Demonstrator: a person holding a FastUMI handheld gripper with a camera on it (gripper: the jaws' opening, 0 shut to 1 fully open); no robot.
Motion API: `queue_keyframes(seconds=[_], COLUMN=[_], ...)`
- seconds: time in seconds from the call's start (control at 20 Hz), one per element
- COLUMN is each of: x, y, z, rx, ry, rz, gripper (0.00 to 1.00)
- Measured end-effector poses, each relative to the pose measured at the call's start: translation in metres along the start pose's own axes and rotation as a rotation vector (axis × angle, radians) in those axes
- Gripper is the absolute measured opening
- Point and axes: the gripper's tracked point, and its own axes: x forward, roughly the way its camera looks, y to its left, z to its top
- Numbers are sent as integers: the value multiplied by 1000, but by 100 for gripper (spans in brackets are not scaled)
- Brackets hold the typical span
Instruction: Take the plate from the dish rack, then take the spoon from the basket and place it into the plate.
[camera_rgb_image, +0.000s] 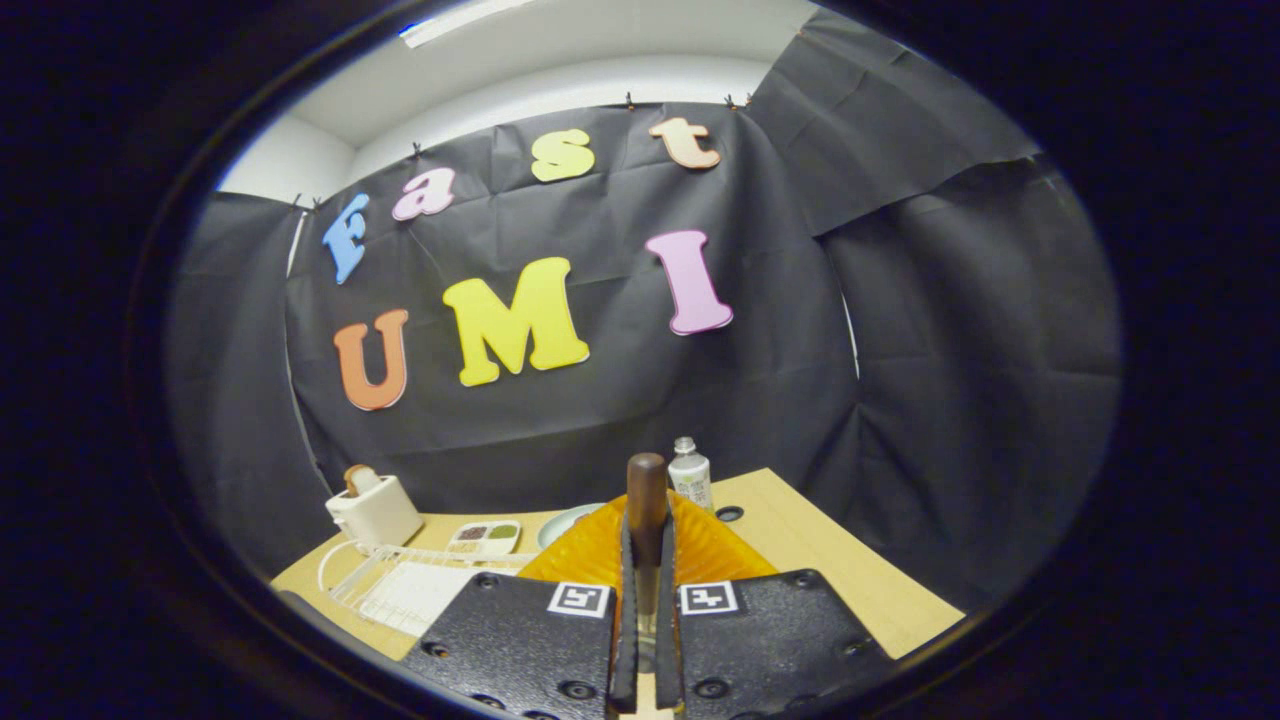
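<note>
My gripper (647, 545) is shut on the spoon (646, 495). Its brown wooden handle stands up between the fingers and its metal shaft runs down in the narrow gap. Just behind the fingers, on both sides of them, sits the orange ribbed basket (592, 555). Past the basket's left edge a pale plate (566, 522) lies on the wooden table, only partly showing. The white wire dish rack (400, 585) stands on the table to the left of the fingers.
A white toaster (375, 512) with a slice of bread stands beyond the rack. A small divided dish (485, 537) lies between the rack and the plate. A small bottle (690, 475) stands behind the basket. The wooden table (850, 580) extends to the right.
</note>
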Motion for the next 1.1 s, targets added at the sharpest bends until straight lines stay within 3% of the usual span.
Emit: queue_keyframes(seconds=[0.4, 0.75, 1.1], x=[-80, -85, -82], y=[68, 129, 130], z=[-78, -157, -175], rx=[-52, -130, -96], ry=[-76, -52, -11], rz=[-18, -11, -50], gripper=[12, 13, 16])
